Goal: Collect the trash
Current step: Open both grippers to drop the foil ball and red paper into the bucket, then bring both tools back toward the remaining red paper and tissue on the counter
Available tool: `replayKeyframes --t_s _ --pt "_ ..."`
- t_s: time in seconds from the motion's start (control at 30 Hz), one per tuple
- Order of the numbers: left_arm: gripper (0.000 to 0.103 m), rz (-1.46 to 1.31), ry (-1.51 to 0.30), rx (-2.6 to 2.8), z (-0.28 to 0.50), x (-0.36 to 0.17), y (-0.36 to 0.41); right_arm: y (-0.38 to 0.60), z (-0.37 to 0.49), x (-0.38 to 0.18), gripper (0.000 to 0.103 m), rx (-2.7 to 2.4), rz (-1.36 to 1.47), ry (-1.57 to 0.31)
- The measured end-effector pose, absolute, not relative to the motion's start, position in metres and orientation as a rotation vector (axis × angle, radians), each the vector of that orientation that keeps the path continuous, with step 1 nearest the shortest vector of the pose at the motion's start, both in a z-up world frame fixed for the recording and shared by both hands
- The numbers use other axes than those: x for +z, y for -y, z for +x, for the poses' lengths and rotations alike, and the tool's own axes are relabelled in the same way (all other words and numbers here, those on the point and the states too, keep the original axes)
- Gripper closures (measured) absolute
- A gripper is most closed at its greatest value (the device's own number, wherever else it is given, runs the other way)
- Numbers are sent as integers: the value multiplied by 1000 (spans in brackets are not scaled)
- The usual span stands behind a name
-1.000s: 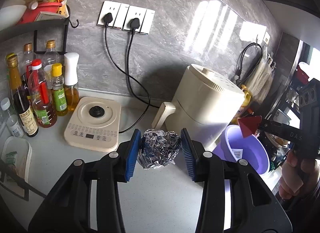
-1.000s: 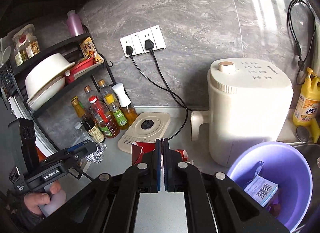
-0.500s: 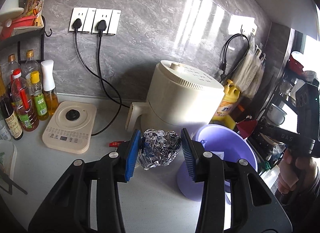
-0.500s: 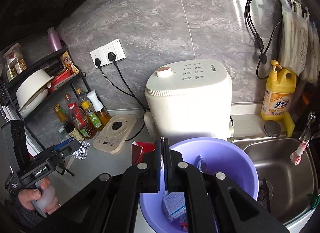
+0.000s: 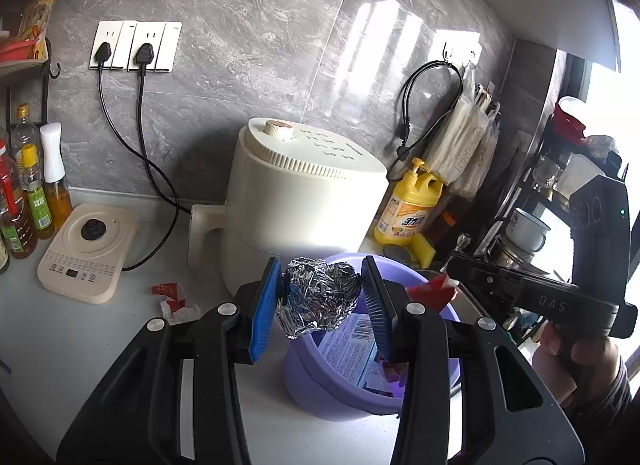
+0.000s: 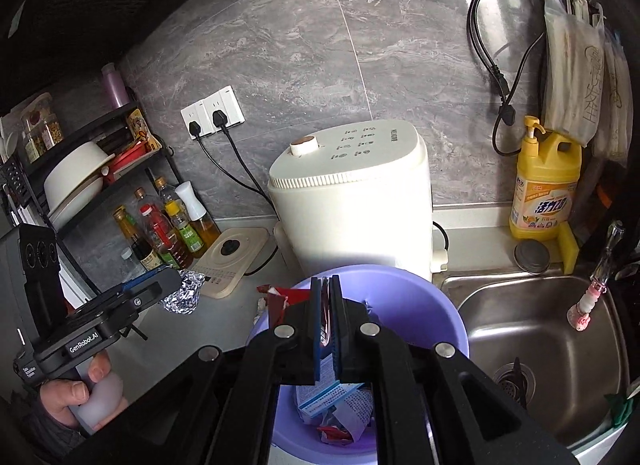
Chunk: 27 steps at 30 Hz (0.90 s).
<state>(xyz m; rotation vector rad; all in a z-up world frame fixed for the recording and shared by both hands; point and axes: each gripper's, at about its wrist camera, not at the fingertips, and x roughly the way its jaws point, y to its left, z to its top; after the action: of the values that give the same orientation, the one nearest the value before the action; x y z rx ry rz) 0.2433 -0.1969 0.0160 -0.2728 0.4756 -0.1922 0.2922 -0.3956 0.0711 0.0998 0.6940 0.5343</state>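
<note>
A crumpled foil ball (image 5: 316, 301) is clamped between the blue pads of my left gripper (image 5: 320, 265), held just above the near rim of the purple basin (image 5: 320, 381). The basin holds paper packets and scraps. From the right wrist view, the foil ball (image 6: 184, 297) and left gripper (image 6: 168, 285) sit left of the basin (image 6: 420, 297). My right gripper (image 6: 325, 281) hangs over the basin with a red wrapper (image 6: 280, 301) pinched in its narrow gap, and its jaws are opening. The left wrist view shows that red wrapper (image 5: 432, 293) over the basin's right side.
A cream appliance (image 5: 304, 201) stands behind the basin, with a flat cream base (image 5: 86, 249) and oil bottles (image 5: 36, 193) to its left. Red and white scraps (image 5: 172, 293) lie on the counter. A steel sink (image 6: 540, 345) and a yellow soap bottle (image 6: 546, 193) are on the right.
Both grippers have travelled right along the counter, from near the oil bottles to the purple basin. The foil ball stays in the left gripper. The right jaws show a slightly wider gap.
</note>
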Motion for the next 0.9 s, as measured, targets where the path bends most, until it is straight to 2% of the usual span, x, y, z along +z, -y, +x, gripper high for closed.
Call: replayKeyframes --t_s 0.17,0.2,0.23,0.27,0.63,0.67,0.73,0.77,0.9 --pt "62 -275 -486 -219 250 13 215 413 285 64 95 527 105 -722" --pt "62 -274 -489 -228 251 13 219 419 284 64 82 518 116 -719" --pt "62 -273 -493 -240 253 12 223 427 281 64 62 500 131 -705" --pt "62 -271 -497 -252 254 12 227 434 278 64 59 481 145 -688" --pt "60 -232 -560 -428 277 7 276 472 254 65 60 378 173 -660" --pt "57 -245 -561 -463 278 7 279 476 253 65 60 367 179 -659" --pt "22 -247 -557 -487 279 10 283 484 249 64 60 342 190 -661" --pt "17 -246 -538 -481 277 12 282 487 248 63 60 331 196 -662" --pt "12 -273 -532 -445 275 14 266 494 244 62 60 301 210 -665"
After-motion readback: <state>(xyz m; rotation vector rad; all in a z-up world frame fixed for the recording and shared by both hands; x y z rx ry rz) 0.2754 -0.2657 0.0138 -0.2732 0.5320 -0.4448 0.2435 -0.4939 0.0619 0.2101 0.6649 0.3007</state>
